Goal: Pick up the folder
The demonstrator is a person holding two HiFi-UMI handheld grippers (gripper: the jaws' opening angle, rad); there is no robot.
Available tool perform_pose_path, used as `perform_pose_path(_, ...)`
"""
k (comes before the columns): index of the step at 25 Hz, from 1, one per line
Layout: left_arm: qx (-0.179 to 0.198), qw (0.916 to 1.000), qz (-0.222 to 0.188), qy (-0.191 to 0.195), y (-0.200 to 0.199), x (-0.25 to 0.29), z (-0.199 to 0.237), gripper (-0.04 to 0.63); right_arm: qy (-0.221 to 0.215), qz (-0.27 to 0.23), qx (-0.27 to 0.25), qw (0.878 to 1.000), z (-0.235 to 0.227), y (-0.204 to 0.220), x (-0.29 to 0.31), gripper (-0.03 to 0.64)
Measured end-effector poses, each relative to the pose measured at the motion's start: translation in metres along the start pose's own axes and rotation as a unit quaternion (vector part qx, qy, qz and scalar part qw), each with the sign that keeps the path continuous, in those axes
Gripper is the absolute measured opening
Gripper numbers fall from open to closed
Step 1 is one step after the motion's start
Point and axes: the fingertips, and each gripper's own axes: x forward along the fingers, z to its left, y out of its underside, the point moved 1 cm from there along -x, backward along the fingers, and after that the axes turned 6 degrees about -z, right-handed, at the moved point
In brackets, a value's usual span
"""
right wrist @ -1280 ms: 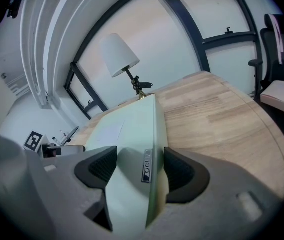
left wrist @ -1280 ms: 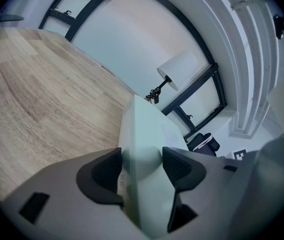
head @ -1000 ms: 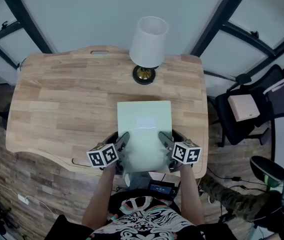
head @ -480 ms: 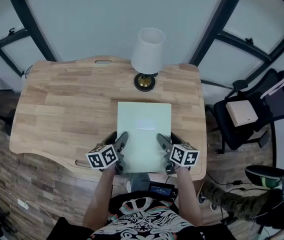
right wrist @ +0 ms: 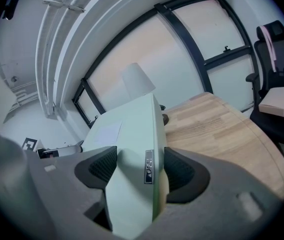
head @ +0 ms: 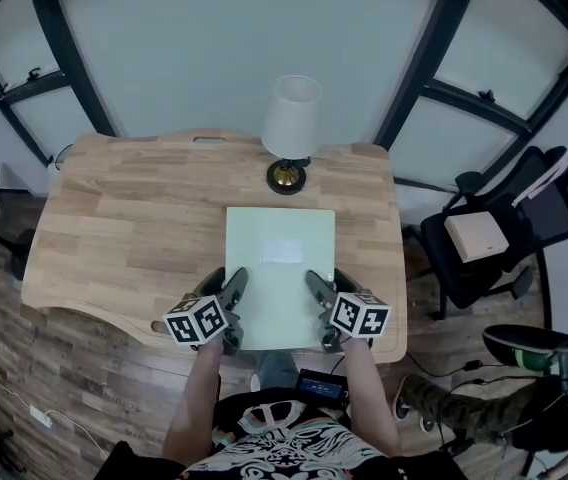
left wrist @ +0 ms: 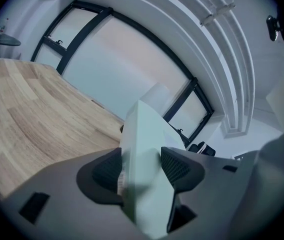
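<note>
A pale green folder [head: 279, 268] with a white label is held level above the wooden table [head: 124, 218], near its front edge. My left gripper [head: 231, 290] is shut on the folder's near left edge. My right gripper [head: 316, 290] is shut on its near right edge. In the left gripper view the folder [left wrist: 144, 149] fills the gap between both dark pads [left wrist: 107, 170]. The right gripper view shows the folder's spine [right wrist: 132, 139], with a small metal tag, pinched between the pads [right wrist: 182, 171].
A table lamp [head: 290, 133] with a white shade stands at the table's far edge, just beyond the folder. A black office chair [head: 504, 218] with a tan box [head: 475, 236] on it stands to the right of the table. Dark-framed windows lie behind.
Both grippers have risen with the folder between them, and it now hangs higher over the table. The grip on each side looks the same.
</note>
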Motion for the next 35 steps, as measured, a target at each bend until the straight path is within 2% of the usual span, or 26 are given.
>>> perform_pose_path(15,0.007,0.9981,-0.051,0.035,-0.025,-0.04,-0.04,0.229,-0.014,-0.048,-0.042,0.998,0.037,-0.032,-0.045,0.288)
perform_pose_path(35,0.012,0.9978,-0.056,0.034,-0.026,-0.055,-0.044,0.229,-0.013,-0.05,-0.041,0.998,0.048,-0.029,-0.056,0.288)
